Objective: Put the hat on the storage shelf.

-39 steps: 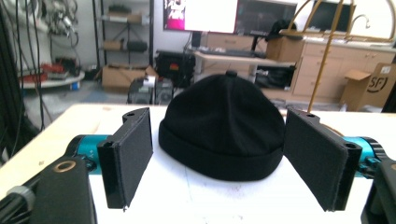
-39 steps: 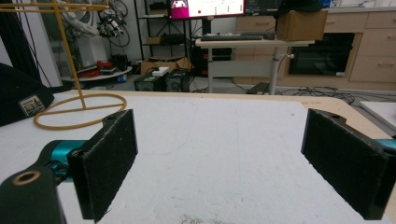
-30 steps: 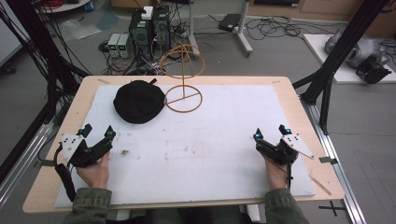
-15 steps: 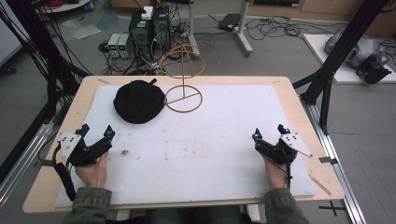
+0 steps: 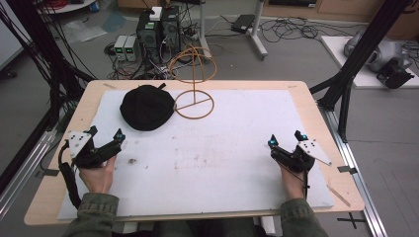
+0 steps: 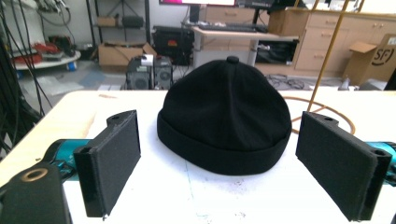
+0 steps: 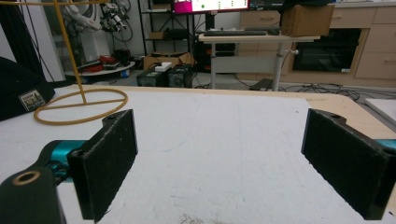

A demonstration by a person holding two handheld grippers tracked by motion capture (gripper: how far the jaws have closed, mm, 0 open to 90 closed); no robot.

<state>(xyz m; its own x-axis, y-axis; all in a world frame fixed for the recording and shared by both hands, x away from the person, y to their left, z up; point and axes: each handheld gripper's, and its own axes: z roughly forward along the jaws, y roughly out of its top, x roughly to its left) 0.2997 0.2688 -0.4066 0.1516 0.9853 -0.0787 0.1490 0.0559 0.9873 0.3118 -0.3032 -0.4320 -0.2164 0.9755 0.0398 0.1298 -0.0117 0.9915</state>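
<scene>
A round black cap point(image 5: 146, 106) of soft knit, with a rolled brim and a small top button, sat at the far left of the counter point(image 5: 237, 163), on its white, scuffed mat. Just right of it stood a thin orange wire stand point(image 5: 194, 101), its ring base touching the mat. The left claw point(image 5: 104, 140) rested near the cap, jaws spread wide and pointed at it. The right claw point(image 5: 285, 139) lay well apart at the near right, equally wide, its flat foam-faced pads point(image 7: 108, 158) holding nothing.
</scene>
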